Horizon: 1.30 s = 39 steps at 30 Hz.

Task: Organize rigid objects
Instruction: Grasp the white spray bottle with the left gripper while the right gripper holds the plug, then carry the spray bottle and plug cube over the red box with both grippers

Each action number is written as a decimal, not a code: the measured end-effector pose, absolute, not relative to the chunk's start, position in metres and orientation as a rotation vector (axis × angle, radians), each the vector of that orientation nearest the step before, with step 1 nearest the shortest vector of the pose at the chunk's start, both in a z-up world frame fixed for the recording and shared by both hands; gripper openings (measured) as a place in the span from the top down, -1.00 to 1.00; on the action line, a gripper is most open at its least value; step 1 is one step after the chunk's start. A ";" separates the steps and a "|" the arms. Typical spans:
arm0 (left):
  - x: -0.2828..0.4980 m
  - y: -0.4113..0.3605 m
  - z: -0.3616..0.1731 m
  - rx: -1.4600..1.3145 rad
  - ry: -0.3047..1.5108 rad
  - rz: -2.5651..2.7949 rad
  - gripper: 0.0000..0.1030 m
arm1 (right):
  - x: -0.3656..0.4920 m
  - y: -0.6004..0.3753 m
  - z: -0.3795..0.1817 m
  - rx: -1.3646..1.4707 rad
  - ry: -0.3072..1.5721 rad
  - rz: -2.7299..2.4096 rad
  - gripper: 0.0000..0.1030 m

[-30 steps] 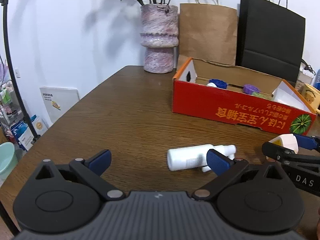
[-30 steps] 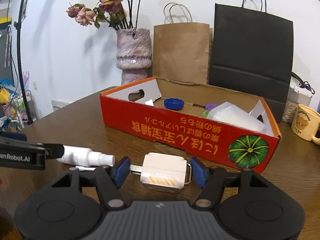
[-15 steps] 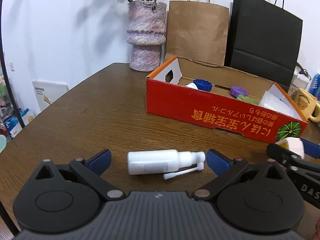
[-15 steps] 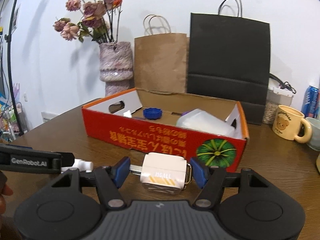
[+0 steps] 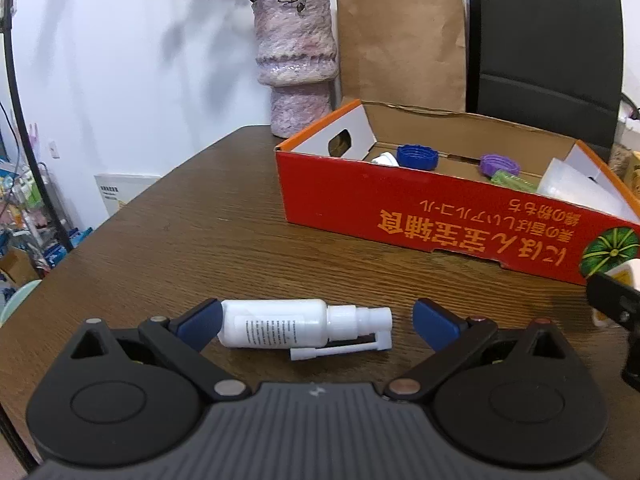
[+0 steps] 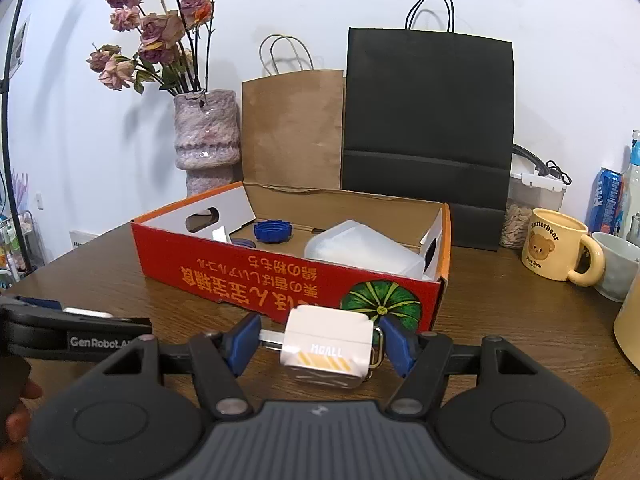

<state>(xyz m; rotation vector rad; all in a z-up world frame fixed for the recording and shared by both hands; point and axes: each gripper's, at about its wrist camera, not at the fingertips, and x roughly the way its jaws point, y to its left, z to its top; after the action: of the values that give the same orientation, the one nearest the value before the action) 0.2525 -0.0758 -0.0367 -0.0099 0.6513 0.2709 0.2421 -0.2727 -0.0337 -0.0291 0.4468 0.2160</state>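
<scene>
Left gripper (image 5: 316, 322): its jaws are standing open around a white spray bottle (image 5: 280, 329) that is lying on its side on the table (image 5: 200, 232). The left pad is sitting against the bottle's base or just beside it; the right pad is staying well clear of the nozzle end.
Spray bottle, handling: it is looking light, stiff and smooth, so it is likely to roll or slip. A thin white tube is sticking out below the nozzle and looks fragile. Taking hold across the wide labelled body seems safer than at the neck.
Red box (image 6: 288, 280): it is sitting open behind both grippers, holding a blue cap (image 6: 273, 232), a purple cap (image 5: 500, 164) and a cloudy plastic tub (image 6: 360, 250). Bare floor is showing around the blue cap, so that end of the box is offering room.
Right gripper (image 6: 316, 340): its jaws are clamping a small white case (image 6: 326, 346) by its sides, just in front of the box's near wall.
White case, handling: it is looking hard, boxy and light, with a metal ring at one side; the flat faces are giving the pads a firm seat.
Edges and room: the near wall of the box is standing in the way, so each thing will probably need lifting over it. A yellow mug (image 6: 558, 244) and a grey cup (image 6: 616, 266) are crowding the right side; the table's left part is lying open.
</scene>
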 end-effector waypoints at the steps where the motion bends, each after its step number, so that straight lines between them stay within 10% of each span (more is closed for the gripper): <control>1: 0.253 -0.076 -0.037 -0.007 0.653 0.278 -1.00 | 0.243 -0.273 -0.034 -0.029 0.448 0.218 -0.25; 39: 0.262 -0.061 -0.045 -0.057 0.712 0.234 -0.92 | 0.240 -0.270 -0.037 -0.057 0.446 0.227 -0.26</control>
<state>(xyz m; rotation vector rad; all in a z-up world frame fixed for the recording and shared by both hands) 0.2623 -0.0609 -0.0448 -0.0571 0.7116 0.2342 0.2401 -0.2701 -0.0373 -0.0568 0.4456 0.2274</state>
